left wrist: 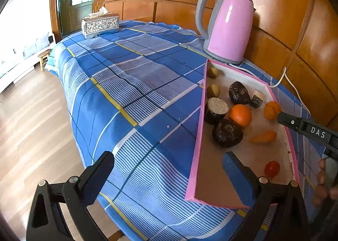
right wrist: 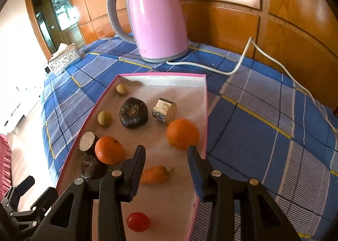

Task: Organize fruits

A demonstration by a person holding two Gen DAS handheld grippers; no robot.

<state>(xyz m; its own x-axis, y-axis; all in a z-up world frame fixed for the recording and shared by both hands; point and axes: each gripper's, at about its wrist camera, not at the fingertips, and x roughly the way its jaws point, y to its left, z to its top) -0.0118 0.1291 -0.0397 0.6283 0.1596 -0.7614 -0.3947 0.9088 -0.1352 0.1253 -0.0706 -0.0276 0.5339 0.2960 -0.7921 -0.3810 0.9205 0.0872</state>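
A shallow pink-edged box [right wrist: 206,101] [left wrist: 199,127] lies on the blue checked cloth and holds the fruit. In it are two oranges [right wrist: 182,133] [right wrist: 108,149], a small orange carrot-shaped piece [right wrist: 155,174], a red tomato [right wrist: 138,221], two small yellow-green fruits [right wrist: 122,89] [right wrist: 105,118], dark round fruits [right wrist: 133,112] and cut dark pieces [right wrist: 164,110]. My right gripper [right wrist: 166,156] is open and empty above the box, just short of the right orange. My left gripper [left wrist: 169,167] is open and empty, straddling the box's near left wall. The right gripper's finger [left wrist: 304,125] shows beside an orange [left wrist: 272,110].
A pink electric kettle [right wrist: 156,19] [left wrist: 228,23] stands behind the box, its white cord [right wrist: 238,65] trailing right over the cloth. A silver tissue box [left wrist: 100,24] sits at the far left corner. A wood-panelled wall is behind; the table's left edge drops to wooden floor.
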